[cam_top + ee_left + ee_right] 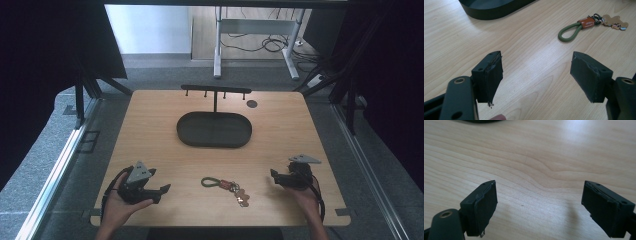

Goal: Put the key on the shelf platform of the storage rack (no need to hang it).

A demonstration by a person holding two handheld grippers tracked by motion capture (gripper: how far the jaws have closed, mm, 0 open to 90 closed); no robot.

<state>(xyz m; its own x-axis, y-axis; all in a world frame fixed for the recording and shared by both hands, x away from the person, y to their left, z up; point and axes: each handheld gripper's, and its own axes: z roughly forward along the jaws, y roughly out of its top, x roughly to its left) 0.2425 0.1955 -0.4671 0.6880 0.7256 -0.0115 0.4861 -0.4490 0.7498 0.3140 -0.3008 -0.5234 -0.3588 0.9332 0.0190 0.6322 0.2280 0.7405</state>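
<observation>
Seen from the high view, a light wooden surface (pixel 150 125) fills the middle of the frame, with a dark oval tray (pixel 214 129) in its upper centre and a black T-shaped rack (pixel 215 90) with small pegs rising just behind the tray. A small dark disc (pixel 252 104) lies on the wood to the right of the rack. Near the bottom centre lies a keychain (pixel 225 185) — a green cord loop at its left, a brown tab in the middle and small metal pieces trailing to the lower right. The left gripper (pixel 159 191) sits at the lower left of the frame, held in a hand (pixel 117 202), its jaws pointing toward the keychain but clear of it. The right gripper (pixel 275 176) sits at the lower right, its hand (pixel 302 192) behind it. In the left gripper view the jaws stand wide apart with bare wood between them, and the keychain (pixel 584 26) lies at the upper right, with the tray's (pixel 494 7) edge at the top. In the right gripper view the jaws are likewise spread apart over bare wood — nothing is held.
</observation>
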